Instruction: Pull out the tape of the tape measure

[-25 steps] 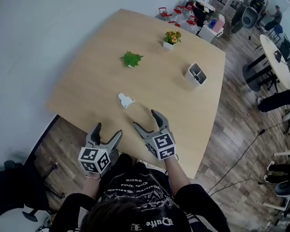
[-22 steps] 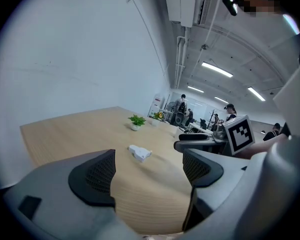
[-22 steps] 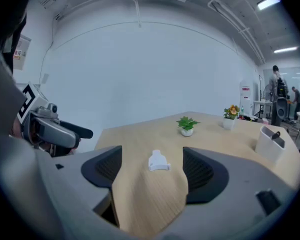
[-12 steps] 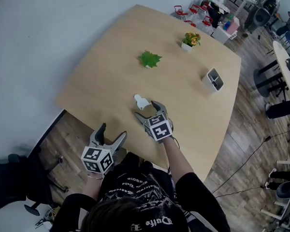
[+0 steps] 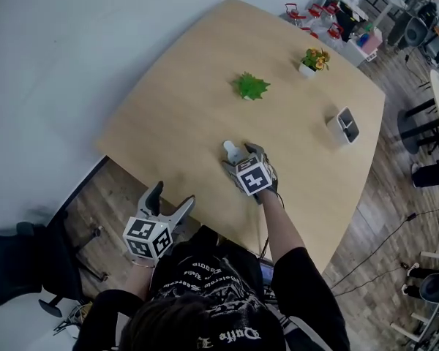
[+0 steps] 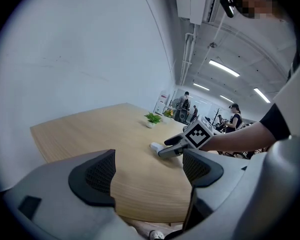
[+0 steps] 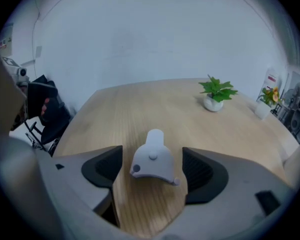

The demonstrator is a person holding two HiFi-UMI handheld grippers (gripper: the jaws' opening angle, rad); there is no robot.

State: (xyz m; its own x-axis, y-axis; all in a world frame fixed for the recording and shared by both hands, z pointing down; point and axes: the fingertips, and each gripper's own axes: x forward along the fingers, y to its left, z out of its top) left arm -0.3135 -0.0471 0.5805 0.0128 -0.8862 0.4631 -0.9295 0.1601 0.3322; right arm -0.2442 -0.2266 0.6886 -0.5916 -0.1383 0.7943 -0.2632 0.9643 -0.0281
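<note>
Presently straddling tape measure (image 7: pixel 153 161) with right gripper (image 5: pixel 241 159), jaws apart, not touching, presumably to pin case; left gripper (image 5: pixel 172 194) gaping, empty, free for tape.

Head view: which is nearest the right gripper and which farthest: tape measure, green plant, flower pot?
1. Tape measure, between the right gripper's open jaws.
2. Green plant, farther ahead.
3. Flower pot, farthest, ahead and to the right.

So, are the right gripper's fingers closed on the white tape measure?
No, the right gripper has its fingers apart, with a gap on each side of the tape measure.
</note>
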